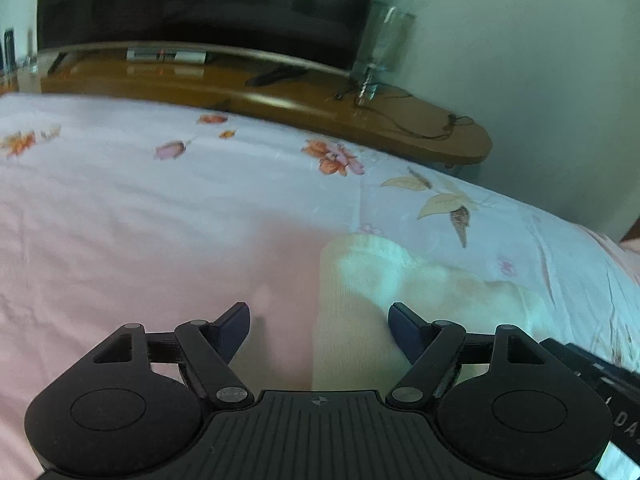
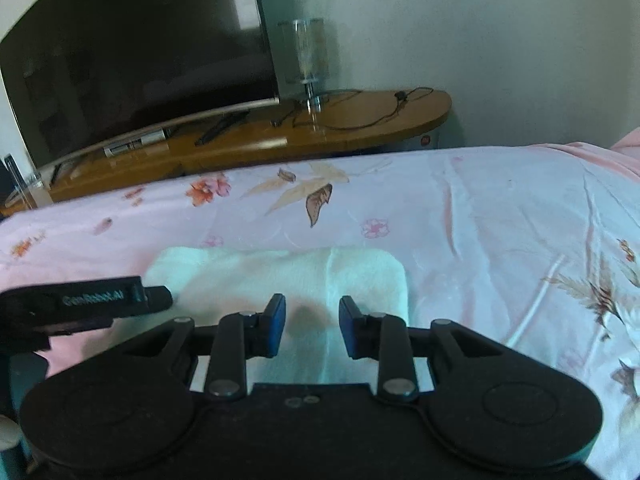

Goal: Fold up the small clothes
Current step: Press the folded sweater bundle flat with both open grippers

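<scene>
**Both grippers open over the white garment on the bed**

Your left gripper has its blue-padded fingers spread wide, with nothing between them. Its right fingertip lies against the small white knitted garment, while the left fingertip sits over bare sheet; whether the pad actually presses the cloth you cannot tell from this view.

Your right gripper is parted too, more narrowly, and it holds nothing. It hovers over the same white knitted garment, whose fold line or seam runs away from you between the two fingers.

The garment lies flat on the pink floral bedsheet, roughly in the middle of the bed's width and well short of its far edge (the printed brown leaves sit between the cloth and that edge). In the right wrist view it reads as a broad rectangle with rounded far corners, and the black body of your left gripper reaches in at its left end.

Beyond the far edge of the bed stands a curved brown wooden TV stand carrying a large dark television, a clear glass lamp and a loose black cable.
</scene>
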Tool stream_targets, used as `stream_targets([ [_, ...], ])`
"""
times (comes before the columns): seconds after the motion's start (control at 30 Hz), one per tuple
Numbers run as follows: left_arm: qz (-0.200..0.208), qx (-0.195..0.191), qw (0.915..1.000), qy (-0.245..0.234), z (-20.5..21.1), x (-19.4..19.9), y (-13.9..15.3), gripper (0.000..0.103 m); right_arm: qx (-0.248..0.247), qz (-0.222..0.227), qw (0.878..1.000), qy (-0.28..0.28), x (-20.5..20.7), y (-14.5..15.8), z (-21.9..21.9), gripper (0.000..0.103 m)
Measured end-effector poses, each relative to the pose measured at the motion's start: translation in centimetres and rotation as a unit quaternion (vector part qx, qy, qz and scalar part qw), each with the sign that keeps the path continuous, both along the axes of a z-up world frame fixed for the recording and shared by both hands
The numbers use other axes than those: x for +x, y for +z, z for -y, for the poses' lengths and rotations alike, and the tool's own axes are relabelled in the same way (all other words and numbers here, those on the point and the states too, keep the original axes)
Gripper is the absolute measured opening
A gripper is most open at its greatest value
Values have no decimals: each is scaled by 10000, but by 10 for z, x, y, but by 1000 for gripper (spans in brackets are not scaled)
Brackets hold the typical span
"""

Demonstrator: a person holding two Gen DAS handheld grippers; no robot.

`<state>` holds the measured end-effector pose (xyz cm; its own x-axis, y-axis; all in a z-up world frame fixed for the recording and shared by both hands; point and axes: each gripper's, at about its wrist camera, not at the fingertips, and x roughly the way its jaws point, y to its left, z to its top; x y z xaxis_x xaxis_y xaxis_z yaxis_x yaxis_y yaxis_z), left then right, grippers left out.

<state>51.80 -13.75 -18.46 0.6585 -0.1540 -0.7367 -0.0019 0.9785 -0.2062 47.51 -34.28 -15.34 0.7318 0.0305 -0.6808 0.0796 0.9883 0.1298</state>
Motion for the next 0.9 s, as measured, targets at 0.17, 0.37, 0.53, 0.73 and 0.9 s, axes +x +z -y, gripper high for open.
stream_targets([
  [0.17,39,-20,9996,-289,0,-29,14,76,-99,174,9998,60,-33,18,-6,30],
  [0.37,-143,-91,9983,-549,0,-64,11,76,-160,182,9997,40,-73,24,-11,30],
  [0.53,-251,-134,9976,-627,-2,-84,2,76,-147,-8,9999,-36,-97,13,-14,30],
  [0.73,-426,-86,9957,-817,-2,-101,-6,76,-169,-395,9990,-109,-118,-12,-17,30],
  [0.9,-365,-19,9951,-917,-5,-116,-7,76,-182,-415,9987,-236,-136,-15,-19,32],
])
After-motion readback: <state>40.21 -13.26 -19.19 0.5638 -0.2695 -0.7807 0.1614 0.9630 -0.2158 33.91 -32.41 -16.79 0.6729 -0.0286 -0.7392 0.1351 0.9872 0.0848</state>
